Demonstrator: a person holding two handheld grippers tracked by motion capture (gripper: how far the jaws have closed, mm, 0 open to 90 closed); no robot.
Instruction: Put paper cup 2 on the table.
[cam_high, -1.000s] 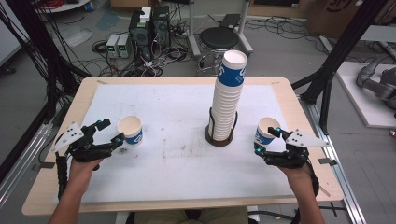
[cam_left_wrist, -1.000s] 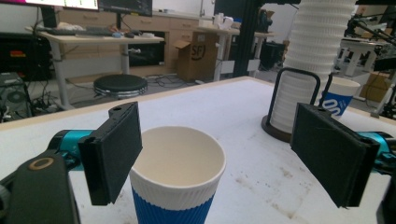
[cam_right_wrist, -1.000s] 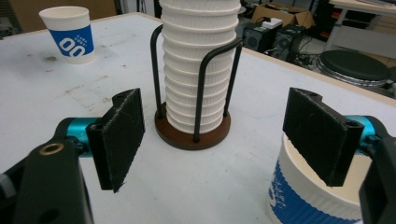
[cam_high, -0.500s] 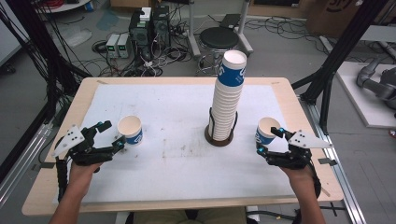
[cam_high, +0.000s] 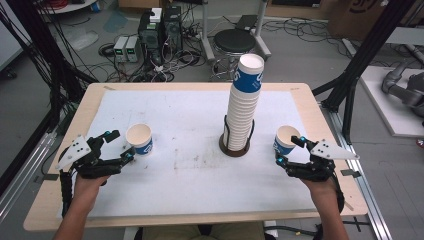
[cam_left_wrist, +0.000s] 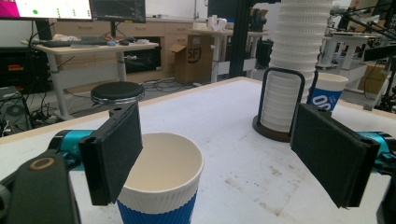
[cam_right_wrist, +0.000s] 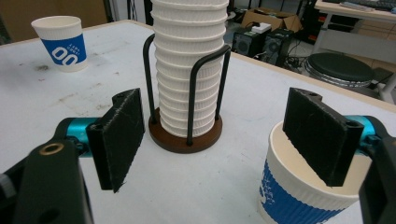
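Cups sit one on each side of the desk (cam_high: 200, 105): the left cup (cam_high: 139, 139) by the left tool (cam_high: 118, 146), the right cup (cam_high: 287, 139) by the right tool (cam_high: 288, 149), with the tall cup stack (cam_high: 243, 107) in its holder between them. Since a second ago the left tool has eased slightly back, jaws spread, one pad over the rim and nothing pinched. Right tool's jaws are spread too, so neither cup looks gripped yet.
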